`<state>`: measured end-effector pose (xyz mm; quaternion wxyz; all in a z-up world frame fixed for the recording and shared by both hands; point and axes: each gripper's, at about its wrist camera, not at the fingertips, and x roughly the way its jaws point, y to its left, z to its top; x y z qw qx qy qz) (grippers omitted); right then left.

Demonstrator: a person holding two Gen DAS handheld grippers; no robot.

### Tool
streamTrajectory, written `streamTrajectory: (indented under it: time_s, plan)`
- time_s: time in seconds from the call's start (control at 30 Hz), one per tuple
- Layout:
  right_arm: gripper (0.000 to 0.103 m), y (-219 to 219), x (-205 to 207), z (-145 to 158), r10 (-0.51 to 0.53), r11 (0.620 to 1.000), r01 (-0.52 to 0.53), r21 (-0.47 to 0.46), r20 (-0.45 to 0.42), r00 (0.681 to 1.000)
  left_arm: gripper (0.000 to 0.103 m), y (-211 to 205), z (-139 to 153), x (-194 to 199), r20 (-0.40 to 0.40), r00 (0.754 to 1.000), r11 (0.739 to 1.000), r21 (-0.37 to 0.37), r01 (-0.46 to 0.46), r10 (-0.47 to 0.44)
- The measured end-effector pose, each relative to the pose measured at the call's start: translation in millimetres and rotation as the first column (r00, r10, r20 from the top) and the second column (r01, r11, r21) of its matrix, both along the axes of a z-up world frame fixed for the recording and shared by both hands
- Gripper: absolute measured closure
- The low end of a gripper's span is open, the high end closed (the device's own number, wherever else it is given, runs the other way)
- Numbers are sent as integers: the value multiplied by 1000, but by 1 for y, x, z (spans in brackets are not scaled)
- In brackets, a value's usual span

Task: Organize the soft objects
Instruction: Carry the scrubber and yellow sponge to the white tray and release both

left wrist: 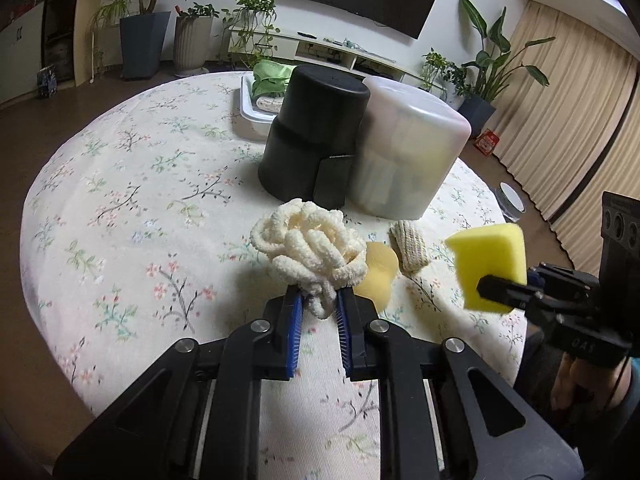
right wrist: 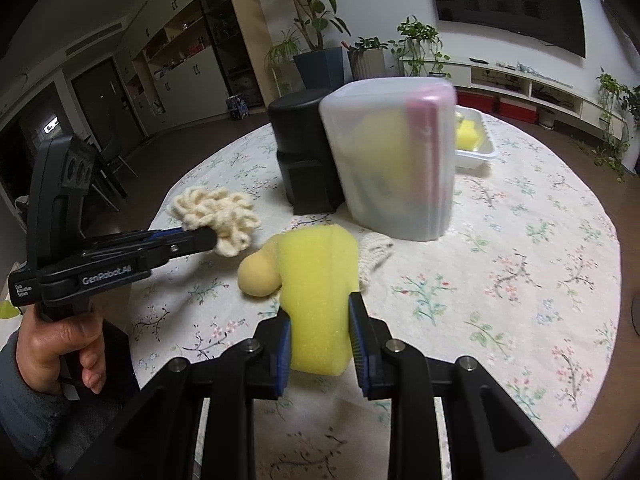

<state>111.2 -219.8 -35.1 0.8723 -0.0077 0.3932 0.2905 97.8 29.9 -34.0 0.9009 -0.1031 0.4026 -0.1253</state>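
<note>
My left gripper (left wrist: pixel 319 304) is shut on a cream looped chenille bundle (left wrist: pixel 310 246) and holds it above the table; it also shows in the right wrist view (right wrist: pixel 220 216). My right gripper (right wrist: pixel 320 320) is shut on a yellow sponge (right wrist: pixel 318 288), seen from the left wrist view (left wrist: pixel 490 264) at the right. A tan egg-shaped sponge (left wrist: pixel 378 276) and a small knitted cream piece (left wrist: pixel 410 250) lie on the floral tablecloth (left wrist: pixel 132 208) between them.
A black canister (left wrist: pixel 312 132) and a translucent container (left wrist: pixel 408 152) holding soft items stand mid-table. A white tray (left wrist: pixel 250 112) with green and yellow items sits behind them. Plants, a TV unit and curtains surround the round table.
</note>
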Motion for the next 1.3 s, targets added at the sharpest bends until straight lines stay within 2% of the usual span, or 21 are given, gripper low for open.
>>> streamTrajectory:
  time_s: [0.2,0.37,0.57,0.73,0.9,1.03,1.17,1.3]
  plan:
    - [75,-34,3,10,-60,998,60,1,11,998,89,15,15,-8,16,999,999,24,-28,27]
    - [75,-76,18,25,-144,990,144,0,35,989,89,40,35,4,48,997,996,54,-66,64]
    - [75,-114,47,46,-207,977,210,-34,80,975,89,62,63,40,86,994,993,99,-72,64]
    - [75,-135,91,68,-226,970,235,-70,115,967,89,68,88,96,105,994,987,152,-44,28]
    - [75,-131,149,94,-201,969,218,-115,145,969,89,54,112,152,116,993,975,224,2,-28]
    - [75,-109,194,116,-152,969,183,-168,179,972,89,40,120,190,99,992,965,259,50,-78]
    - [75,-82,235,132,-97,971,132,-199,178,979,89,16,114,222,61,985,943,307,133,-159]
    - [75,-57,266,132,-41,975,70,-210,140,989,88,-6,102,253,-1,966,918,311,247,-260]
